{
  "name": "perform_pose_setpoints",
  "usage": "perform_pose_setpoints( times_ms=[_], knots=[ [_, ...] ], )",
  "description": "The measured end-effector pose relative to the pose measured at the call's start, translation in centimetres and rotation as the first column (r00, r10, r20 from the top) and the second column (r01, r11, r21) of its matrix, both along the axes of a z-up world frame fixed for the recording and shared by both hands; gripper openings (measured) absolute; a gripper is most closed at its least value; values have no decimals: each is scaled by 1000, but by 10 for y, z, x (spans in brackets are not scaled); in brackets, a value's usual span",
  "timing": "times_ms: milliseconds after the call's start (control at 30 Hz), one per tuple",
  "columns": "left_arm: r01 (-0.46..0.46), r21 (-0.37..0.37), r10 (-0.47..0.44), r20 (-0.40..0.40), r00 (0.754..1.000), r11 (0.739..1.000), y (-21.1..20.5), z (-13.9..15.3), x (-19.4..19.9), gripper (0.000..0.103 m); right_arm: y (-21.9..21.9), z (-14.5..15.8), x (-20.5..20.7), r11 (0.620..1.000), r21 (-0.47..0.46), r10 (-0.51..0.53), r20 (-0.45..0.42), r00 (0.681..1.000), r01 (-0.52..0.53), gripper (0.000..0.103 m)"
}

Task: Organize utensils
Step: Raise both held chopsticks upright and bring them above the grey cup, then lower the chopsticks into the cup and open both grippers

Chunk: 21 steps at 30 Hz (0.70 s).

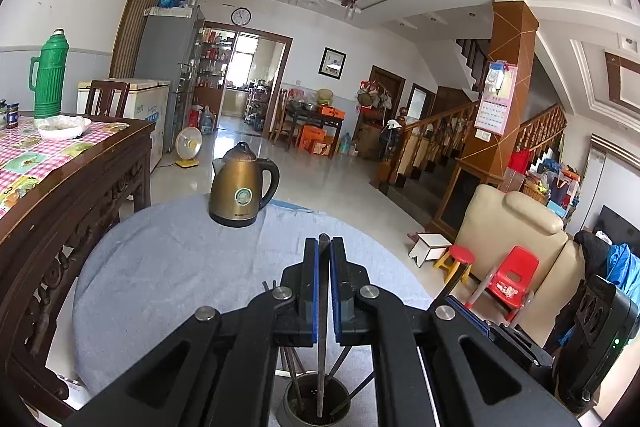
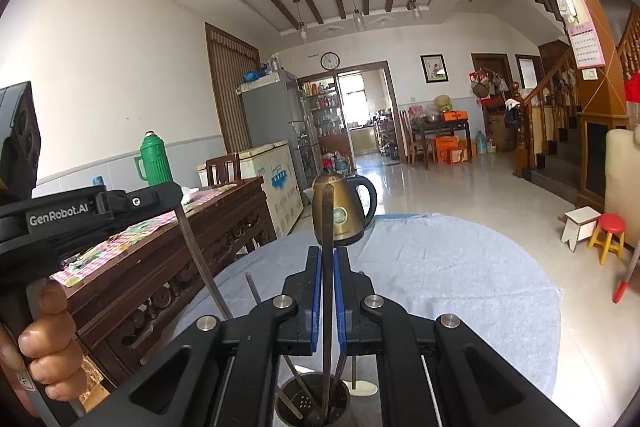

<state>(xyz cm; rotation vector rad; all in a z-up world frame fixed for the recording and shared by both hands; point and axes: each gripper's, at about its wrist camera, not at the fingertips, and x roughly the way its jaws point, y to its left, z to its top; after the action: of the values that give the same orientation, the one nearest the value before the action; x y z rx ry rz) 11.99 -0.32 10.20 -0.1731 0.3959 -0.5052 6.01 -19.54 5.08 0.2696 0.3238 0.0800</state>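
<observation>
Both tongs (image 1: 324,247) (image 2: 327,259) grip chopsticks (image 1: 321,347) (image 2: 328,287) above holder (image 2: 314,403)

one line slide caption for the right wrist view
Right gripper shut on a dark utensil standing in the holder cup, kettle behind on the grey cloth.

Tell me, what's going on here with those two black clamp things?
A person is sorting utensils with two handheld grippers. The left gripper is shut on a thin dark utensil whose lower end sits in a metal holder cup. The right gripper pinches another dark utensil over the same cup. A brass kettle stands on the grey cloth.
</observation>
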Motion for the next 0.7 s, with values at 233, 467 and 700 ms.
perform_pose_setpoints(
  times_ms=[233, 467, 700],
  knots=[
    [3, 6, -2, -33, 999, 1000, -2, -10, 0, 5, -1, -10, 3, 1000, 6, 8, -42, 999, -8, 7],
    [-6, 14, 7, -80, 997, 1000, -4, -21, 5, 5, -3, -25, 5, 1000, 23, 13, -84, 996, -11, 7],
    [-3, 31, 7, -116, 993, 1000, -9, -29, 6, 5, 0, -36, 11, 999, 33, 32, -123, 992, -28, 7]
  ],
)
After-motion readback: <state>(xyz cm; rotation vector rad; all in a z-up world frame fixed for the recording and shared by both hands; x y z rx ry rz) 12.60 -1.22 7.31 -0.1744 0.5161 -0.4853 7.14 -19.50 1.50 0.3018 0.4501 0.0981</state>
